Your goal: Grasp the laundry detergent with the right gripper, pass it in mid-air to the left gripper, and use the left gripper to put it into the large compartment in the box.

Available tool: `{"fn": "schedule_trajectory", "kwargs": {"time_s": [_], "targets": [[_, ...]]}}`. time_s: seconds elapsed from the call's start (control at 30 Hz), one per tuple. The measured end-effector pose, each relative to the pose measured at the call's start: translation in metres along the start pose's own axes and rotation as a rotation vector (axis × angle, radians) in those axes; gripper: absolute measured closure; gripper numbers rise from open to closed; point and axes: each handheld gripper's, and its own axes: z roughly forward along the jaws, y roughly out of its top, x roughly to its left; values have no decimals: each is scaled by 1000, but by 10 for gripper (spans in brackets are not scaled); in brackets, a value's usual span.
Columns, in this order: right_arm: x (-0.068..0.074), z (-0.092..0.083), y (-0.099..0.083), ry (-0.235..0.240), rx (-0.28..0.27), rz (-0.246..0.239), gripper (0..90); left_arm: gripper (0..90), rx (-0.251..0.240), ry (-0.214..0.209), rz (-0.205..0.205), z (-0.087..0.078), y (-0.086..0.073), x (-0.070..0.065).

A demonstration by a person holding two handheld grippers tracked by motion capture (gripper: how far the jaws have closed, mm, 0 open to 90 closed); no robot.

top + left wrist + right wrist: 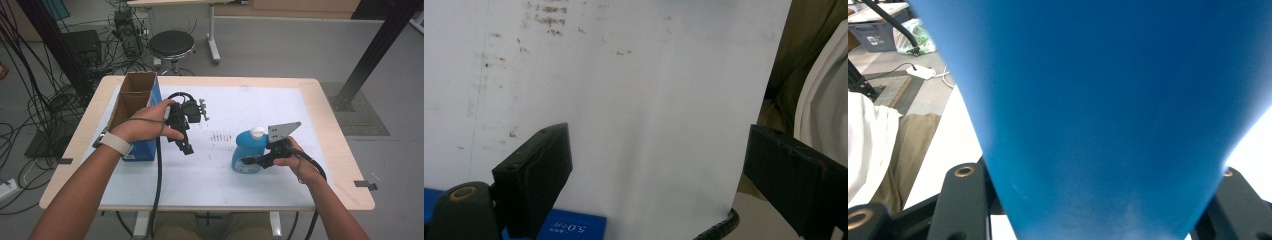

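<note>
Blue bottle (1108, 100) pinched in right claw (256, 161); left claw (186, 142) spread, empty. Grasp done; next prob. lift toward box (142, 107).

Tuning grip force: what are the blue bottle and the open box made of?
Blue bottle: likely plastic, smooth, slightly glossy, uniform colour, white cap; the right gripper is shut on it. Open box: looks like cardboard, brown matt inside, blue printed outside.

the high view looks forward and down over the whole table (75, 150), the left gripper view faces down close on its white mat (624, 100), and the right gripper view sits hard against the blue bottle (1108, 110), also centre-right from above (248, 150).
</note>
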Motion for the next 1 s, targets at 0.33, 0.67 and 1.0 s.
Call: {"fn": "schedule_trajectory", "kwargs": {"time_s": [0.33,0.67,1.0], "targets": [[0,0,-1,-2,-7,8,422,125,-4,-1,1,0,1,0],[1,0,2,-7,11,7,425,126,-19,8,-2,-2,-1,0],[1,0,5,-15,24,12,430,126,-20,15,-2,-6,0,-1]]}}
